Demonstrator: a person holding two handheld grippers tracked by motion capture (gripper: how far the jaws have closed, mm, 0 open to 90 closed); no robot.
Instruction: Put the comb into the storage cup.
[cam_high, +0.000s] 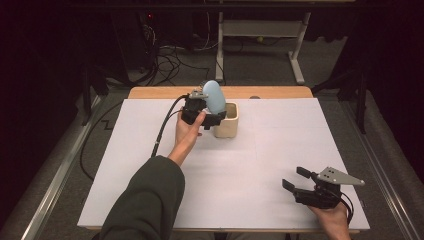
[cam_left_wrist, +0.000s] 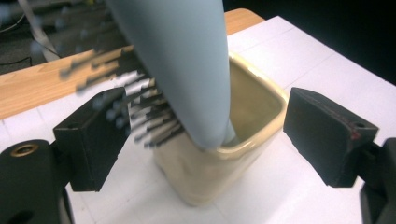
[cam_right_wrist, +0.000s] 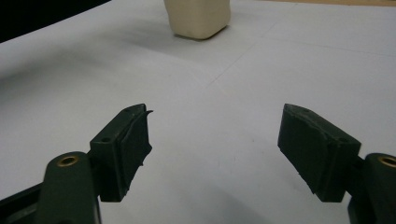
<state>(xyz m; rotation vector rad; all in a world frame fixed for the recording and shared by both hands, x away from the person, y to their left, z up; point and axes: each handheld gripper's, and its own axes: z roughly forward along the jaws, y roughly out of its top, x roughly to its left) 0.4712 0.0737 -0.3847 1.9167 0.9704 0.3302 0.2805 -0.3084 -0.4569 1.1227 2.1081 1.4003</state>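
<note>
A light blue hairbrush (cam_high: 213, 96) stands tilted with its handle down inside a cream square cup (cam_high: 227, 122) at the back middle of the table. My left gripper (cam_high: 216, 119) is right beside the cup on its left. In the left gripper view it (cam_left_wrist: 205, 116) is open, its jaws wide apart on either side of the brush (cam_left_wrist: 187, 60) and the cup (cam_left_wrist: 254, 105), touching neither; the dark bristles (cam_left_wrist: 140, 109) are blurred. My right gripper (cam_high: 294, 177) rests open near the front right, nothing between its jaws (cam_right_wrist: 215, 130); the cup (cam_right_wrist: 200, 16) is far ahead of it.
A white sheet (cam_high: 280, 145) covers the table, with a wooden edge (cam_high: 270, 92) showing at the back. Beyond the table are cables on the floor (cam_high: 170, 62) and a white desk frame (cam_high: 260, 30). The left gripper's cable (cam_high: 162, 127) trails over the sheet.
</note>
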